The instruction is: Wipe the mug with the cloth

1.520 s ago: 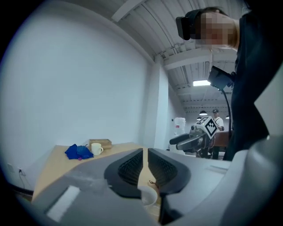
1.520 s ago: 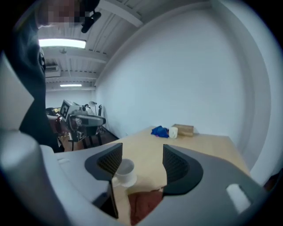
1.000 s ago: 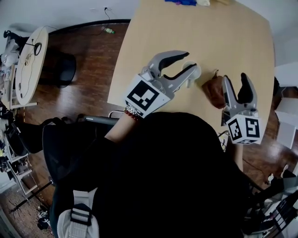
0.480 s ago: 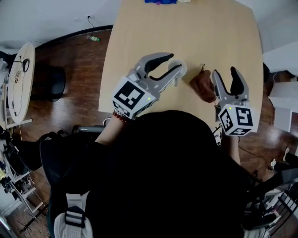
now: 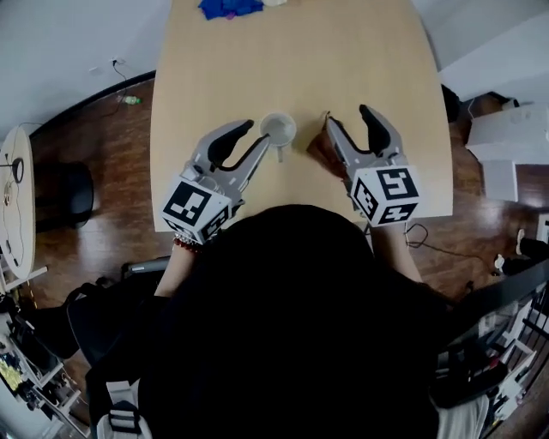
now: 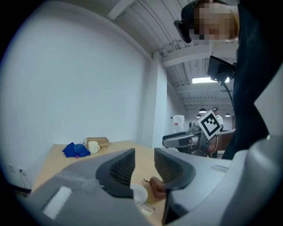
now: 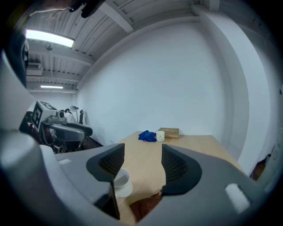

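A white mug (image 5: 277, 130) stands upright on the light wooden table (image 5: 343, 51), near its front edge. Just right of it lies a crumpled brown cloth (image 5: 319, 153). My left gripper (image 5: 257, 135) is open, with its tips just left of the mug and nothing between them. My right gripper (image 5: 346, 117) is open too; its left finger reaches over the cloth's right side, and nothing is gripped. The left gripper view looks between the left gripper (image 6: 144, 161) jaws at the mug (image 6: 138, 194) and cloth (image 6: 157, 185). Below the right gripper (image 7: 142, 161) lie the mug (image 7: 121, 182) and cloth (image 7: 146, 205).
At the table's far end sit a blue cloth (image 5: 227, 7), a second white mug (image 7: 160, 136) and a wooden box (image 7: 169, 132). Dark wooden floor (image 5: 103, 171) lies to the left of the table. A round side table (image 5: 13, 206) stands at the far left.
My left gripper has drawn back, so its tips now sit left of the mug. My right gripper has moved left and forward, over the brown cloth. The head view has shifted.
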`<state>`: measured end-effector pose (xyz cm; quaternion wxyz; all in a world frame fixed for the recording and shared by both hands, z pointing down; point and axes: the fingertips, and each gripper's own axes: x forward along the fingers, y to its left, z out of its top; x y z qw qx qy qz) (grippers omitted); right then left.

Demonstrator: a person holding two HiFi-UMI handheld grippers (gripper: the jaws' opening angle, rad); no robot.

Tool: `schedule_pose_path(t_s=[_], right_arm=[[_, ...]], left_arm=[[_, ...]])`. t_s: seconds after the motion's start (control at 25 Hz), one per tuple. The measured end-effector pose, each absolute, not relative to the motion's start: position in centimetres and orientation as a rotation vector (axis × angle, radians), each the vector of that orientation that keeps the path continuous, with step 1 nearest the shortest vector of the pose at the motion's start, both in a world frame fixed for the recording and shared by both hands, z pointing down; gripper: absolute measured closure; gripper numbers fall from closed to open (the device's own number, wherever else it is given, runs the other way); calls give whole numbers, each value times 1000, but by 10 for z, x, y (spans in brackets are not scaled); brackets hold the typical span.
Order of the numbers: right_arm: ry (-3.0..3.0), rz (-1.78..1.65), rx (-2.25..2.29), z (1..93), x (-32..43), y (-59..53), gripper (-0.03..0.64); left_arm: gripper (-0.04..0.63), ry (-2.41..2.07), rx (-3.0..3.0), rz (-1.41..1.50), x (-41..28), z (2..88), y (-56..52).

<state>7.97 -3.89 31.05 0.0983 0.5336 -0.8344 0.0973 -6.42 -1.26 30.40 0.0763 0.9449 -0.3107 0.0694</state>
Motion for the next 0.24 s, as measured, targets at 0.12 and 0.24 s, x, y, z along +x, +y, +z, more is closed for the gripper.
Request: schedule_pose_path(t_s=[0.12,0.24], right_arm=[[-2487,286,1551,310,84,-41,357],[-2486,279,1551,309,96,-40,357]], left_arm=[[462,-946,2840,244,-59,307,-14],[462,-949,2843,280,-50,312,-14]])
